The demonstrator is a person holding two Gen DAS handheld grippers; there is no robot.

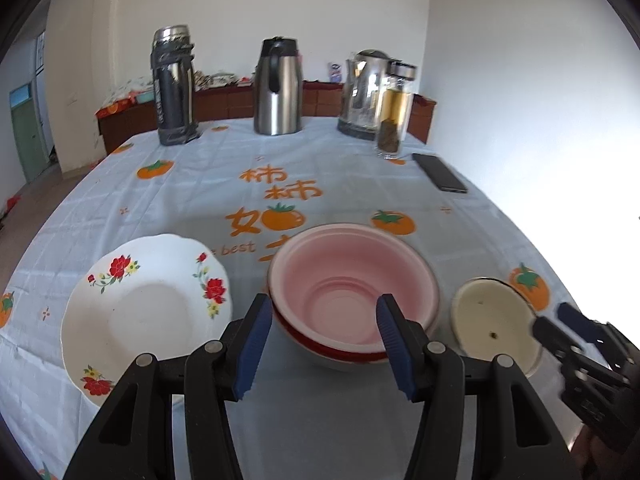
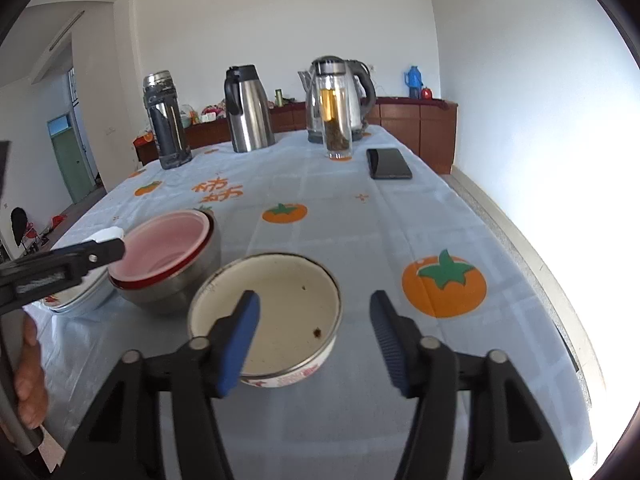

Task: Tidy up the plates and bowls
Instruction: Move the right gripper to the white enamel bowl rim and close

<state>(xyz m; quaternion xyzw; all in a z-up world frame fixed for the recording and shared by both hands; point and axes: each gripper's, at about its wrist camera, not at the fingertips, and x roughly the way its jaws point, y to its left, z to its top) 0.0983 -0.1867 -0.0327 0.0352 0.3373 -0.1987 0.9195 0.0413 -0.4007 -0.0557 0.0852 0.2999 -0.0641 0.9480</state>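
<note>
Ahead of my left gripper (image 1: 323, 302) a pink bowl (image 1: 352, 280) sits nested in a red-rimmed steel bowl (image 2: 176, 292). The gripper is open and its blue pads flank the stack's near rim without pressing on it. A white plate with red flowers (image 1: 148, 312) lies to the left of the stack. To the right stands a cream enamel bowl (image 2: 288, 308). My right gripper (image 2: 314, 300) is open over it, one finger above the inside and the other outside the right rim. The right gripper (image 1: 552, 320) also shows at that bowl in the left wrist view.
Along the far edge of the tablecloth (image 1: 320, 176) stand a dark thermos (image 1: 174, 88), a steel carafe (image 1: 277, 88), a kettle (image 1: 360, 96) and a glass tea bottle (image 1: 394, 112). A phone (image 2: 389, 164) lies nearby. The table's right edge (image 2: 520, 248) runs close to the wall.
</note>
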